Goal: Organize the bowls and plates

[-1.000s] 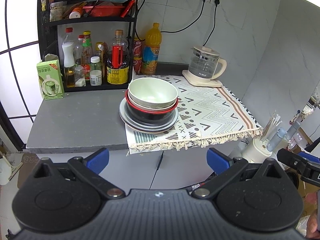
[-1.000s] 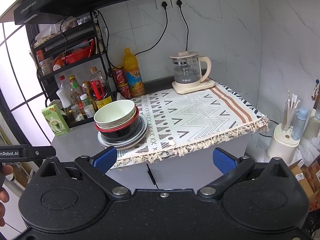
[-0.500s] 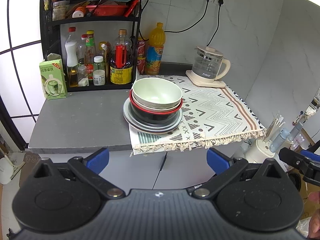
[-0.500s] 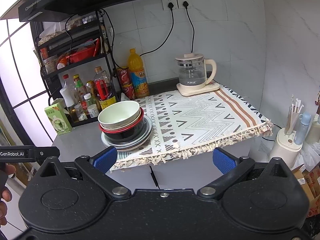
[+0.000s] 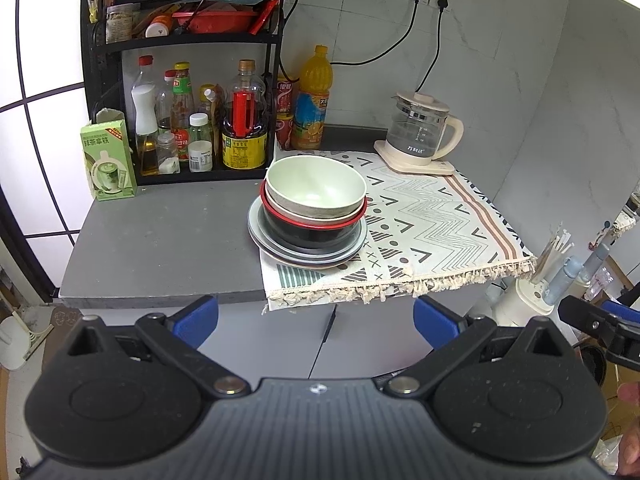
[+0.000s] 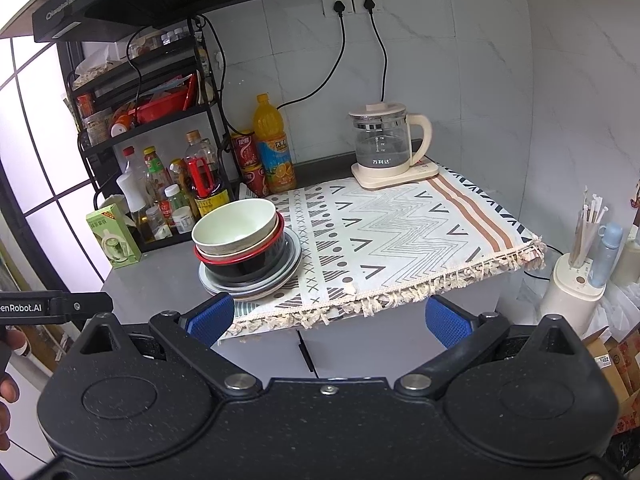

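Note:
A stack of dishes stands at the left edge of the patterned cloth [image 5: 432,232]: a pale green bowl [image 5: 316,190] on top, a red-rimmed black bowl [image 5: 312,230] under it, and grey plates [image 5: 308,254] at the bottom. The same stack shows in the right wrist view, with the pale bowl [image 6: 236,228] on the black bowl [image 6: 248,264] and the plates [image 6: 256,284]. My left gripper [image 5: 316,316] is open and empty, in front of the counter edge, well short of the stack. My right gripper [image 6: 328,316] is open and empty, also short of the counter.
A black rack [image 5: 184,100] with bottles stands behind the stack. A green carton [image 5: 108,160] sits at the left on the grey counter [image 5: 160,248]. A glass kettle [image 5: 420,132] stands at the back right. An orange juice bottle [image 5: 314,100] is by the wall. A utensil holder [image 6: 576,280] stands at the right, off the counter.
Both grippers have moved slightly closer to the counter and the stack appears a little larger. Both stay open and empty.

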